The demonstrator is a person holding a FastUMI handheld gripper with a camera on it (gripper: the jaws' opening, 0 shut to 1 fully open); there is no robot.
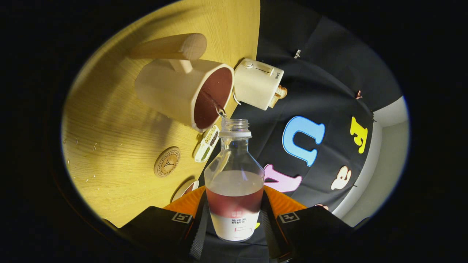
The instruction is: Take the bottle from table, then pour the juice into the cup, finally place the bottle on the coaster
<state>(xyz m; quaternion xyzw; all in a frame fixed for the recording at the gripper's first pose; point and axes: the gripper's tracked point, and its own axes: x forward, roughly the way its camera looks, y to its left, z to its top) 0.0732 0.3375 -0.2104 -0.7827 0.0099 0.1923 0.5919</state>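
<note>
Gripper view has the tool pinching a clear bottle, one finger pressed against each side of its lower body, just above and around the white label band. The bottle has no cap on and its open neck points away from the fingers toward the cup. Reddish-brown juice fills the part of the bottle nearest the fingers, with a paler, hazy layer above it, and the shoulder and neck are see-through. A thin thread of juice bridges the gap between the bottle's mouth and the cup's rim.

The cup is a cream, straight-sided one with a thick wooden handle, standing on the wooden bench close to its edge; its inside shows dark red-brown. Just beside the cup, right at the bench edge, is a small cream appliance with a knob and a slider on its face and something tan poking out of its far side. A small white packet with dark and green print lies at the bench edge between the cup and the bottle's neck. A round wooden coaster with a stamped emblem lies flat on the bench, nearer the fingers than the cup and apart from it. A few droplets glint on the wood near the bench's far side. Another round, pale-rimmed thing sits at the bench edge just ahead of one finger, partly hidden.
</note>
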